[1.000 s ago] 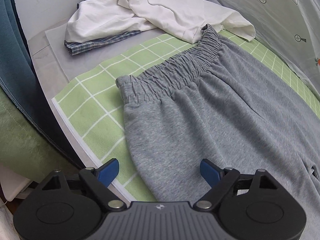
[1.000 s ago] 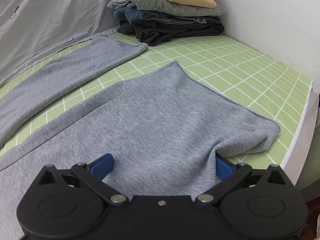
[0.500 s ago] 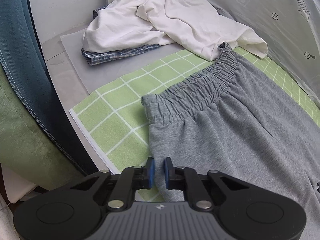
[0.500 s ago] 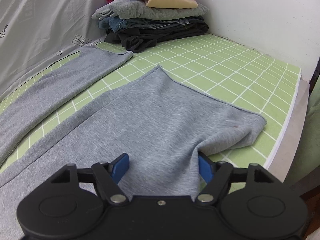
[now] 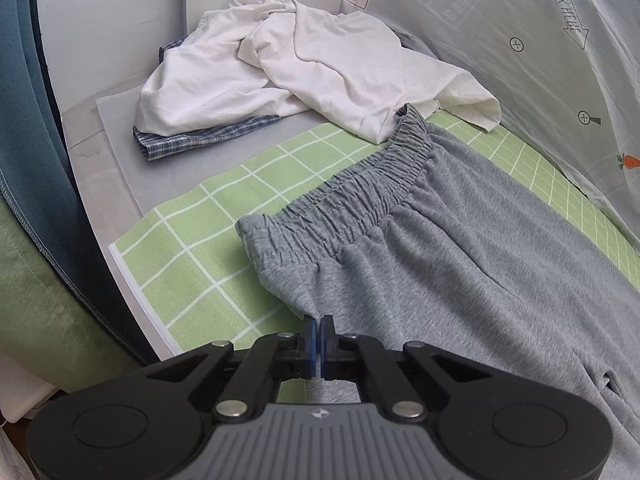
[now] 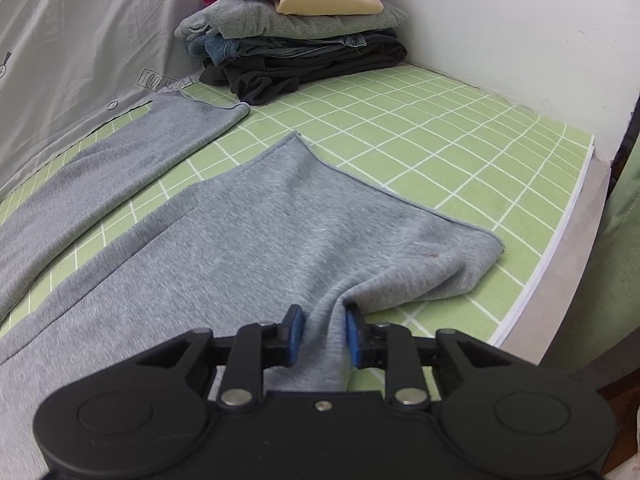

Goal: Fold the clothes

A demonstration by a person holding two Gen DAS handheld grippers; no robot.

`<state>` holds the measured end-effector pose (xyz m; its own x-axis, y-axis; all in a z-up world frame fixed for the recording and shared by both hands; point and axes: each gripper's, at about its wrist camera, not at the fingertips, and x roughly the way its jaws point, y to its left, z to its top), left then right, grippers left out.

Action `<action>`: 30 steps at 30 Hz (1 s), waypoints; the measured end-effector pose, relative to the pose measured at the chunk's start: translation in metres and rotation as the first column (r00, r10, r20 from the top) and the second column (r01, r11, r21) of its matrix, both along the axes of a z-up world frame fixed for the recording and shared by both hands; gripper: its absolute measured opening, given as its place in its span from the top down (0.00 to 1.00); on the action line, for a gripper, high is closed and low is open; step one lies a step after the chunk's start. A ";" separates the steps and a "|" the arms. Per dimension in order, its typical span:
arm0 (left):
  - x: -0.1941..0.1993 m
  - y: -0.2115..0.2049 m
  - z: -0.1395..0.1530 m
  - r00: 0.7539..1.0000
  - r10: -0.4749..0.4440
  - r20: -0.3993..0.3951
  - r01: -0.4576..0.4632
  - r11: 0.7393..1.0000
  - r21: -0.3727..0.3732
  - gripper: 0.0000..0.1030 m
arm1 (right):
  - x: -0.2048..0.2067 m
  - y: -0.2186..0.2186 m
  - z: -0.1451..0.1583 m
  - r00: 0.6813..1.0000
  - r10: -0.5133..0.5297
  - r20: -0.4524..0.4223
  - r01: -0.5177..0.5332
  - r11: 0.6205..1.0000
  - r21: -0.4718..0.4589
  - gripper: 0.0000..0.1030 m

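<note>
Grey sweatpants [image 5: 460, 240] lie flat on a green checked mat [image 5: 200, 248], the elastic waistband [image 5: 360, 184] toward the far left. My left gripper [image 5: 319, 322] is shut on the near side edge of the sweatpants just below the waistband, and the cloth rises to it in a small peak. In the right wrist view the two legs [image 6: 240, 220] stretch away over the mat [image 6: 440, 140]. My right gripper [image 6: 325, 320] is closing on a bunched fold of the near leg by its hem, and the blue pads [image 6: 296, 330] touch the cloth on both sides.
Crumpled white garments [image 5: 312, 64] lie over a blue plaid piece [image 5: 200, 136] beyond the waistband. A stack of folded clothes [image 6: 296, 32] stands at the mat's far corner by the wall. A printed grey sheet [image 5: 540, 40] lines the far side. The mat's edge [image 6: 560, 240] runs close on the right.
Both grippers went from wide open to closed on the sweatpants' near edge. The left one has lifted the cloth slightly; the right jaws narrowed in steps and gathered a fold.
</note>
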<state>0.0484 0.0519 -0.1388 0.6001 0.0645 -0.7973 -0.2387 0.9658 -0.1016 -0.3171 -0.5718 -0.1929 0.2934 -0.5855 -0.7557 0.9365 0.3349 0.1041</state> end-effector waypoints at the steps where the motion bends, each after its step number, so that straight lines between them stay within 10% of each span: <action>1: 0.000 -0.003 0.005 1.000 -0.008 0.018 0.008 1.000 0.020 0.99 | -0.003 -0.002 0.003 1.000 -0.014 0.023 0.014 1.000 0.000 0.92; 18: 0.042 -0.041 0.105 0.948 -0.002 0.318 0.009 1.000 -0.023 1.00 | 0.045 -0.026 0.134 0.963 0.137 0.232 -0.061 0.949 -0.309 0.96; 30: 0.100 -0.077 0.099 0.943 -0.008 0.332 0.024 0.999 -0.043 1.00 | 0.119 -0.064 0.133 0.966 0.175 0.191 -0.109 0.943 -0.316 0.96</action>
<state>0.1484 -0.0249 -0.0398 0.8318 0.0206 -0.5547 -0.1684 0.9616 -0.2169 -0.1976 -0.6360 -0.0604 0.5249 -0.7152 -0.4615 0.8435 0.5096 0.1698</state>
